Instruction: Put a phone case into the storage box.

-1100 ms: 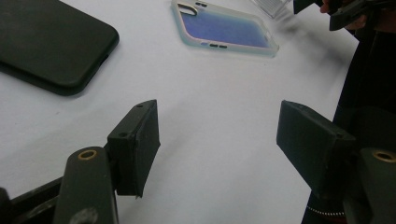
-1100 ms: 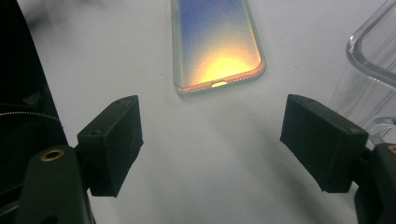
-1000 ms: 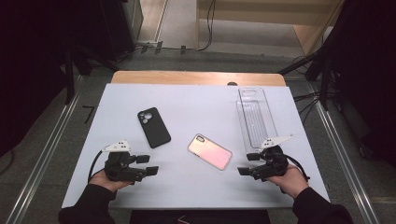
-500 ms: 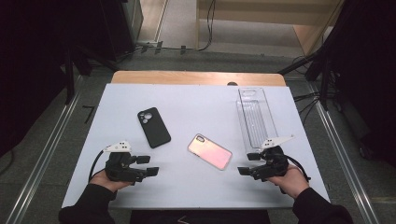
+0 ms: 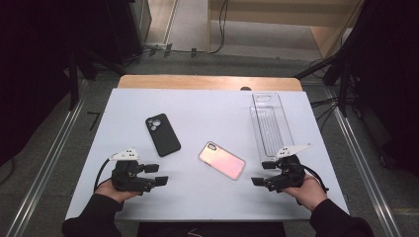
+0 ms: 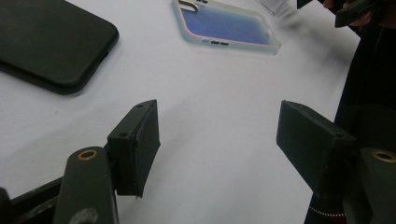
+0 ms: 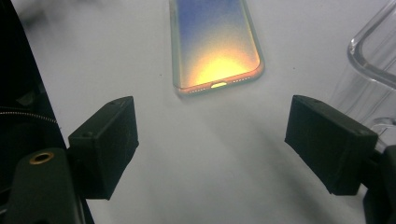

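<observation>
High view: a person's two hands rest at the near edge of the white bench (image 5: 207, 106), the left hand-held gripper (image 5: 157, 175) and the right hand-held gripper (image 5: 263, 174) each with jaws apart and nothing between them, the right's having just been opening. An iridescent phone case (image 5: 222, 160) lies flat between them, just ahead of the right one. A black phone case (image 5: 162, 134) lies farther left, and a clear plastic tray (image 5: 271, 123) stands along the right side.

An iridescent pink phone case (image 5: 222, 160) is lying flat, tilted diagonally, near the table's middle; a black phone case (image 5: 162, 134) is lying flat farther left.
</observation>
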